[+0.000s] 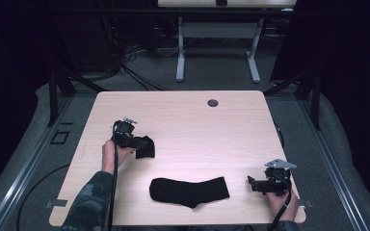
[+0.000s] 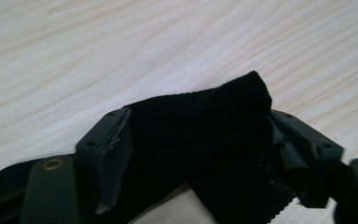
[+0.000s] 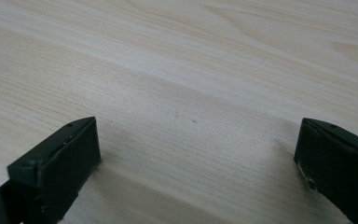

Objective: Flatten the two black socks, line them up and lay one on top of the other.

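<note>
Two black socks are being shown in the high view. One sock point(image 1: 189, 191) is lying flat on the table point(image 1: 183, 120) near the front edge, between the two hands and touched by neither. A second, bunched sock point(image 1: 146, 147) is lying at the left, right at the tip of the left gripper point(image 1: 136, 143), which is being held by the left hand point(image 1: 110, 153) and pointed to the right. Whether the cloth is being pinched cannot be told from here, since gripper and sock are both dark and small. At the near right corner, the right gripper point(image 1: 251, 183) is being held by the right hand point(image 1: 282, 201), pointed left, well apart from the flat sock; its jaw gap is too small to be read here.

In the left gripper view, the bunched sock point(image 2: 205, 130) is being shown between the two jaws of the left gripper point(image 2: 200, 144), a ribbed fold rising above them. The jaws are standing partly spread with the cloth filling the gap and both pads against it, so the sock is being gripped. The lower end of the sock is cut off by the frame.

In the right gripper view, the right gripper point(image 3: 196, 154) is being shown with jaws spread wide over bare wood, nothing being held between them.
</note>
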### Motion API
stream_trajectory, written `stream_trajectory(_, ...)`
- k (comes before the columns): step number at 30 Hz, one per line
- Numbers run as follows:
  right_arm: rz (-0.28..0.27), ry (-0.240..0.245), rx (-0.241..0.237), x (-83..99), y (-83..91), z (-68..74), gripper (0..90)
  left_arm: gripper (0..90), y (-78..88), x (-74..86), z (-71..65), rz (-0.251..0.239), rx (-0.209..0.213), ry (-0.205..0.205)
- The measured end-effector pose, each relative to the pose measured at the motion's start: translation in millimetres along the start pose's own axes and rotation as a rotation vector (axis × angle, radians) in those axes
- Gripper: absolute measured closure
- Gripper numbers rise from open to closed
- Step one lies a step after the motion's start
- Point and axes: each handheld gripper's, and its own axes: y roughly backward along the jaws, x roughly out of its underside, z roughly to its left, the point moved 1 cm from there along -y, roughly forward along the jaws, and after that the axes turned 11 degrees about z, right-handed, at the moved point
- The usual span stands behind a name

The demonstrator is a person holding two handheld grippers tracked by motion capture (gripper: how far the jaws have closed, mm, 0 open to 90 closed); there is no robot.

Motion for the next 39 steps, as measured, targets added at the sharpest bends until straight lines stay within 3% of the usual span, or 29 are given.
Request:
stream_trajectory(5,-0.001,0.0,0.0,0.0,0.0,0.0,0.0,38.9,-4.6,-0.8,-3.1,0.027,0.0,-0.018)
stream_trajectory(10,-0.001,0.0,0.0,0.0,0.0,0.0,0.0,44.2,-12.3,1.9,-4.0,0.057,-0.011,-0.035)
stream_trajectory(19,-0.002,-0.001,0.002,0.1,0.0,0.1,0.0,53.8,-12.7,7.6,-2.9,0.029,-0.044,-0.025)
stream_trajectory(29,-0.002,-0.001,0.002,0.1,0.0,0.1,0.0,75.2,-12.8,6.6,-5.9,0.028,-0.087,-0.014)
stream_trajectory(39,-0.001,0.0,0.0,0.1,0.0,0.0,0.0,79.3,-6.9,8.9,-8.7,-0.02,-0.084,0.0)
